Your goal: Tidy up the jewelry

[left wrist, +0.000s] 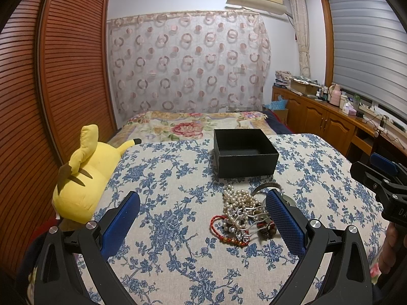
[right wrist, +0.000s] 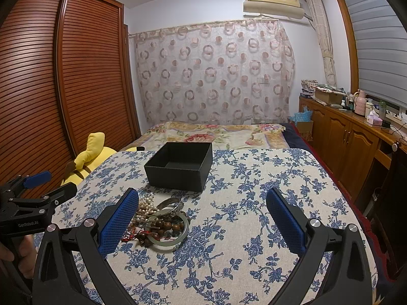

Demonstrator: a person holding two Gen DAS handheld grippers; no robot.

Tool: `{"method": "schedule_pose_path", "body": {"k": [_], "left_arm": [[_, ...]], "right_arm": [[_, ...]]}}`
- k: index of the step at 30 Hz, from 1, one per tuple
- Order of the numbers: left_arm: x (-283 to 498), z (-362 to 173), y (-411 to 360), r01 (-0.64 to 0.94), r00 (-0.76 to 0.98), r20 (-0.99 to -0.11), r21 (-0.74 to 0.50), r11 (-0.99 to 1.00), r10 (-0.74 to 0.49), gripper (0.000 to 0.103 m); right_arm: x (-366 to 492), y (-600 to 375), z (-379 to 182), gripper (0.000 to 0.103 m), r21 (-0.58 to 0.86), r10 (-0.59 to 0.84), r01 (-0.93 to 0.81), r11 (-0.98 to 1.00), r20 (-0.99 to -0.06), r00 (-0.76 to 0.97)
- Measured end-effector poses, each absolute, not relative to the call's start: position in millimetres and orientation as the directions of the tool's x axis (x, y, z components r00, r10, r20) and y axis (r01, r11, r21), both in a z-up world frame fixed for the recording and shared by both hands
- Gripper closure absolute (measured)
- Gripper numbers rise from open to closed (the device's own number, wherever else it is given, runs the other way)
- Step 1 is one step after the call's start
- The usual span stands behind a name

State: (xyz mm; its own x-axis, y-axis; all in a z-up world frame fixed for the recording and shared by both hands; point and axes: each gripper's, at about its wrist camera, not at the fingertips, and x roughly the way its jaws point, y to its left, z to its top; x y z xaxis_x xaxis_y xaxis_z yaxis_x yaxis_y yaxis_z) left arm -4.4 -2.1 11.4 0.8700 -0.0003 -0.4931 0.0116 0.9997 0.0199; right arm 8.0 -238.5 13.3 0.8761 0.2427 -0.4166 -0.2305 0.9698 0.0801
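Observation:
A tangled pile of jewelry (left wrist: 243, 213) lies on the blue-flowered tablecloth (left wrist: 178, 203): pearl strands, a red cord bracelet, wooden beads and silver bangles. It also shows in the right wrist view (right wrist: 162, 218). An open, empty black box (left wrist: 244, 152) stands just behind the pile, also seen in the right wrist view (right wrist: 180, 166). My left gripper (left wrist: 203, 203) is open above the cloth, its right finger beside the pile. My right gripper (right wrist: 202, 203) is open, its left finger beside the pile. Both are empty.
A yellow plush toy (left wrist: 81, 178) lies at the table's left edge. A bed with a floral cover (left wrist: 193, 124) is behind the table. A slatted wooden wardrobe (left wrist: 63, 76) stands left, wooden cabinets (right wrist: 343, 137) with clutter right.

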Motion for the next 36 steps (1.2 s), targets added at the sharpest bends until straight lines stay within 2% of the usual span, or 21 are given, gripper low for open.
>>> {"method": "schedule_pose_path", "body": {"k": [20, 30, 36], "left_arm": [[-5, 18, -4, 0.015, 0.872, -0.49, 0.019, 1.0, -0.004, 0.007], [1, 4, -4, 0.028, 0.854, -0.52, 0.012, 1.0, -0.017, 0.007], [10, -14, 3, 0.039, 0.832, -0.553, -0.006, 0.999, -0.036, 0.007]], "right_arm": [[8, -238, 15, 0.002, 0.08, 0.244, -0.232, 0.97, -0.417, 0.876], [16, -238, 6, 0.002, 0.082, 0.248, -0.236, 0.968, -0.43, 0.868], [19, -236, -4, 0.002, 0.077, 0.263, -0.258, 0.963, -0.468, 0.844]]}}
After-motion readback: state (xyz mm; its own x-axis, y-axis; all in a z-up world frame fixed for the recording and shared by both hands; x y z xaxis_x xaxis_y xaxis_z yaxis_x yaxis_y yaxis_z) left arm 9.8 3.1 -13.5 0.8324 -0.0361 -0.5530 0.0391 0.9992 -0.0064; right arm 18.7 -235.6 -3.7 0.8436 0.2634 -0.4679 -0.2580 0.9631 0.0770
